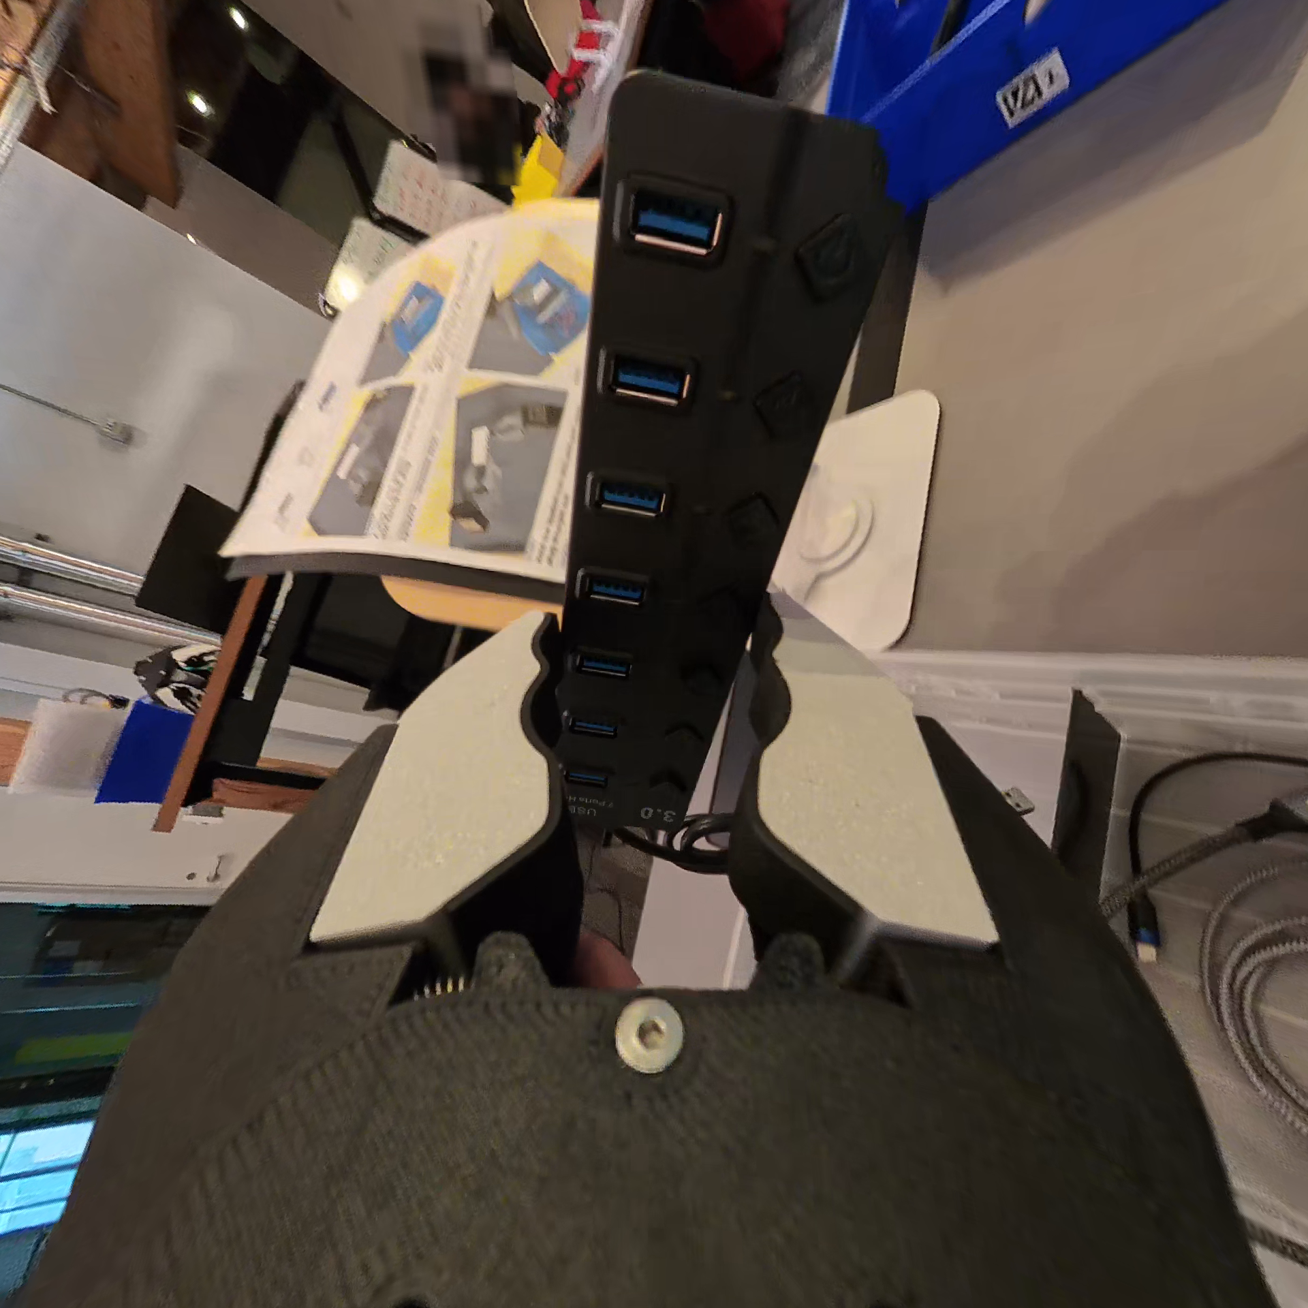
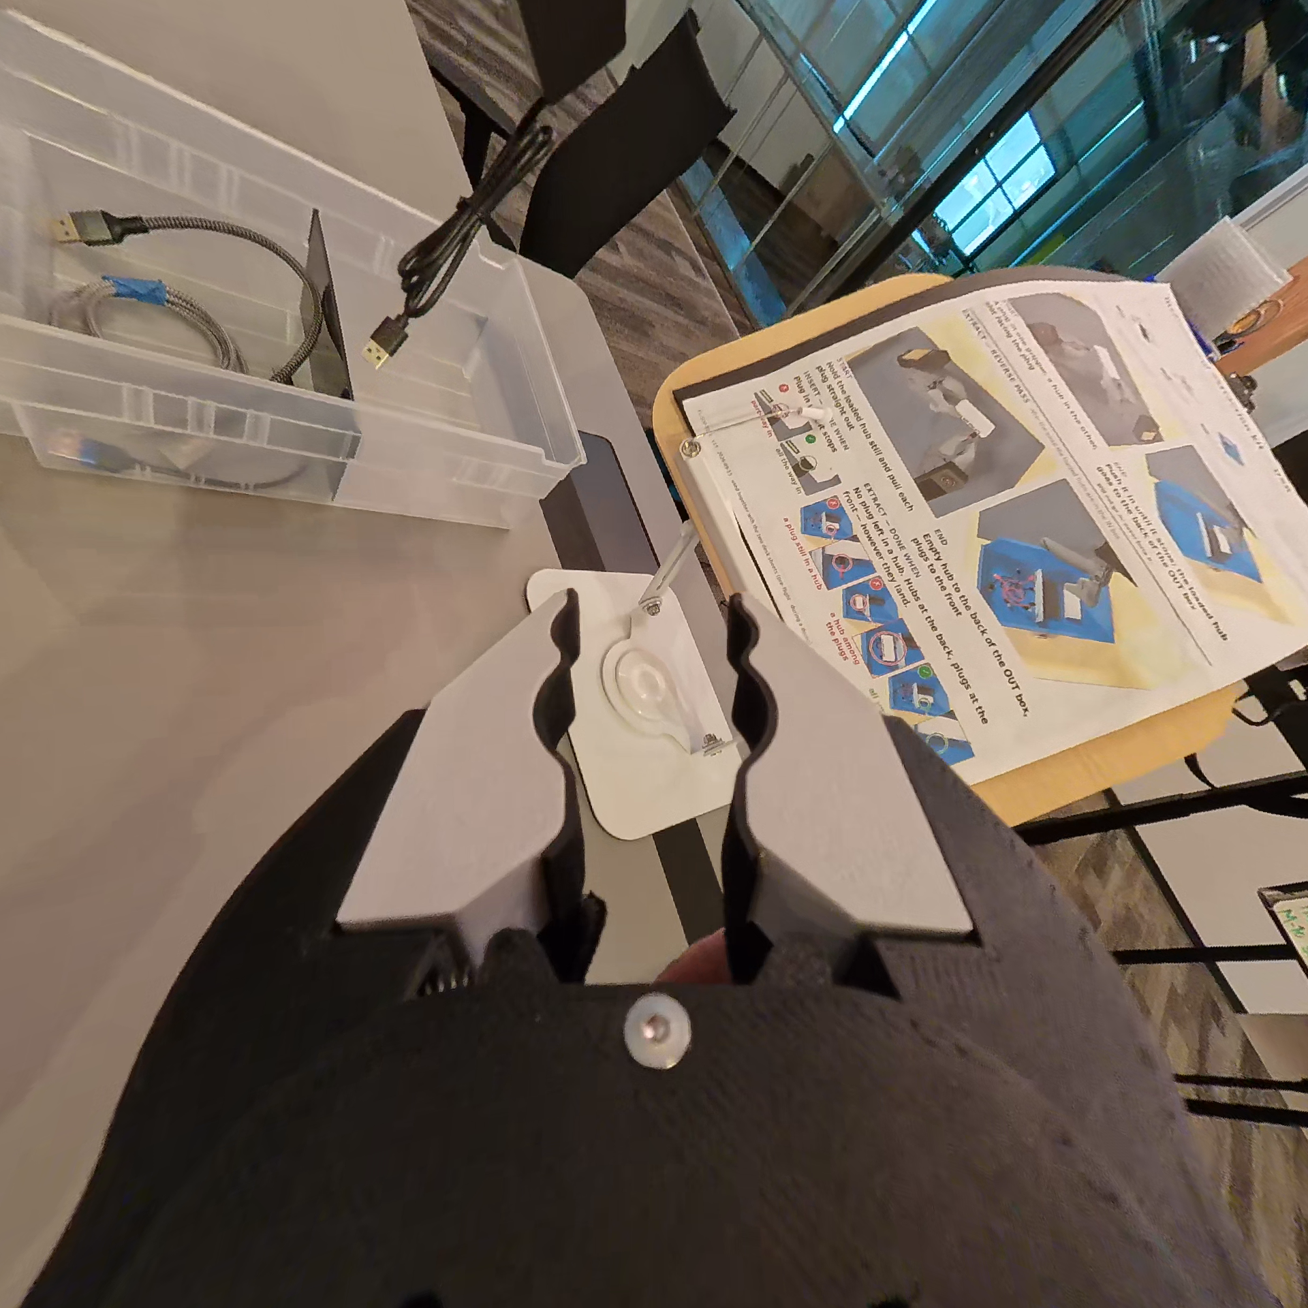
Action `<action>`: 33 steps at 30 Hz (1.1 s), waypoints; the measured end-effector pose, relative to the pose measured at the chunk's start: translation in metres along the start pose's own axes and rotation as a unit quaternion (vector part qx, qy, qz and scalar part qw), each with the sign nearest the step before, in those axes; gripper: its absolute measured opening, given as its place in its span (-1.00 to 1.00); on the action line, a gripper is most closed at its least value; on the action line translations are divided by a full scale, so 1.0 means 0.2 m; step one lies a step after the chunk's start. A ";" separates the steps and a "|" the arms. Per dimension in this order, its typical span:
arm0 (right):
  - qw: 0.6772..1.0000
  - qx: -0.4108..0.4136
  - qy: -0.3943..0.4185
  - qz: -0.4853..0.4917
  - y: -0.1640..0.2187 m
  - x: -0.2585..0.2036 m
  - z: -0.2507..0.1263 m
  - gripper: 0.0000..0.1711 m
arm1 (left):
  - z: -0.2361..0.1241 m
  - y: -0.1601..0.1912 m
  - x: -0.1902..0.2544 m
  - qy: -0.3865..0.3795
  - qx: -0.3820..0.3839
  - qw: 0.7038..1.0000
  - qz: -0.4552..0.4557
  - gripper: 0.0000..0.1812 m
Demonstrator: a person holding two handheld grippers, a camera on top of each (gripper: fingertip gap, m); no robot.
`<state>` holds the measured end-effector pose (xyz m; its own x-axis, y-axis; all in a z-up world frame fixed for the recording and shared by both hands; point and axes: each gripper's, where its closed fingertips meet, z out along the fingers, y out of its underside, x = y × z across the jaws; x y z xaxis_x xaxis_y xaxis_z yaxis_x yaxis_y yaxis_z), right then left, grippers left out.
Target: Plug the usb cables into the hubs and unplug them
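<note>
My left gripper (image 1: 651, 658) is shut on the lower end of a long black USB hub (image 1: 715, 396) and holds it up in the air. The hub has several blue ports, all empty, each with a button beside it. Its own thin black cable (image 2: 460, 226) hangs down with its plug over a clear plastic bin (image 2: 453, 453). My right gripper (image 2: 651, 630) is open and empty above the table edge. A grey braided USB cable (image 2: 205, 311) with blue tape lies in the bin, and it also shows in the left wrist view (image 1: 1231, 948).
A printed instruction sheet (image 2: 991, 509) rests on a tan clipboard stand (image 2: 1062, 786) to the right. A white mounting plate (image 2: 651, 708) sits at the table's edge under my right gripper. A blue box (image 1: 1026, 92) is behind the hub. A black divider (image 2: 322, 311) splits the bin. Spacing between my two grippers at the tips: around 25 centimeters.
</note>
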<state>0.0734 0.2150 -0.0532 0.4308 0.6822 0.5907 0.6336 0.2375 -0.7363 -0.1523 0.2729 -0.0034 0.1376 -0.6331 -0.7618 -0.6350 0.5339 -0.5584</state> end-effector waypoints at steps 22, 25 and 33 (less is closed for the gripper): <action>0.953 0.303 0.001 -0.015 -0.61 -0.11 -0.32 0.04 | 0.44 -1.04 0.50 0.165 0.186 0.966 -0.070 -0.43; 0.947 0.320 -0.024 -0.006 -0.59 -0.11 -0.34 -0.13 | 0.50 -1.10 0.59 0.190 0.195 0.960 -0.071 -0.43; 0.951 0.301 -0.070 -0.013 -0.55 -0.15 -0.36 -0.26 | 0.53 -1.13 0.65 0.193 0.207 0.953 -0.109 -0.44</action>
<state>0.0357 0.1185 0.0340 0.3044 0.7462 0.5921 0.1414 0.5793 -0.8028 0.0889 0.1294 -0.0112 -0.1092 -0.8703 -0.4803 -0.2575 0.4914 -0.8320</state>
